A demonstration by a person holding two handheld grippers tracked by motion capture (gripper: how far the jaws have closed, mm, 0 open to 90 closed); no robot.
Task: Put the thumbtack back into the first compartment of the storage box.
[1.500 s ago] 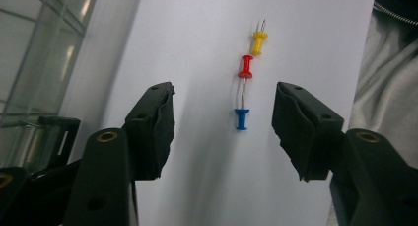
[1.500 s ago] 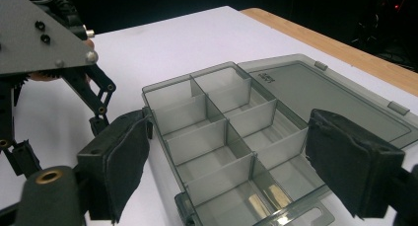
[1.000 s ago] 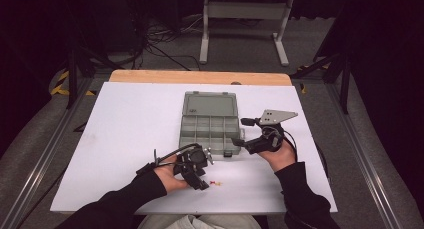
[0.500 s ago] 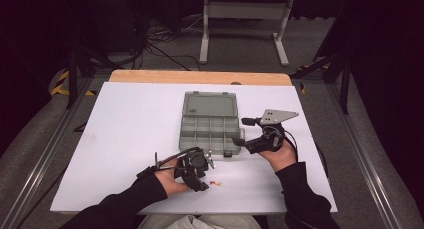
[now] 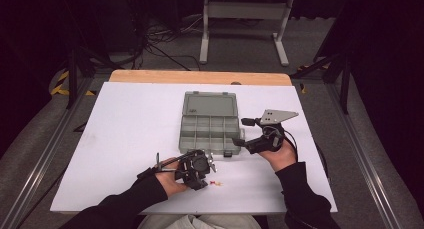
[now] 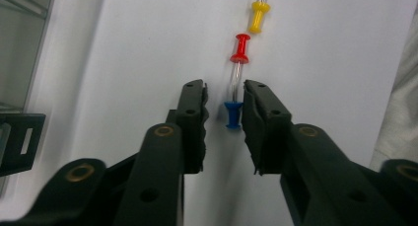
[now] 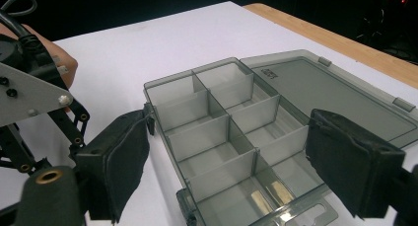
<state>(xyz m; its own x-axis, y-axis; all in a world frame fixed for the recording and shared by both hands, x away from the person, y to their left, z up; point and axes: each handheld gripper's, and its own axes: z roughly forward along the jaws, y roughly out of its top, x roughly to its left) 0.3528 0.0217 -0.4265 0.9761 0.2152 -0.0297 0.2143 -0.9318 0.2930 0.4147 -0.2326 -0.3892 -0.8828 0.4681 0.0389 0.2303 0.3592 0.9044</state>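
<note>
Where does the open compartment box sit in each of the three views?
High view: compartment box at table centre, lid folded back, right gripper at its near right corner.
Left gripper view: its edge at far left.
Right gripper view: centre, between the jaws.
Shared landmark: white tabletop.

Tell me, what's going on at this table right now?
A person holds a gripper in each hand at a white table. The left gripper has just been closing around a blue push pin, which sits between its jaws; whether the pads touch it yet is unclear. A red push pin and a yellow push pin lie beyond. The right gripper, open, waits at the open, empty compartment box.
</note>
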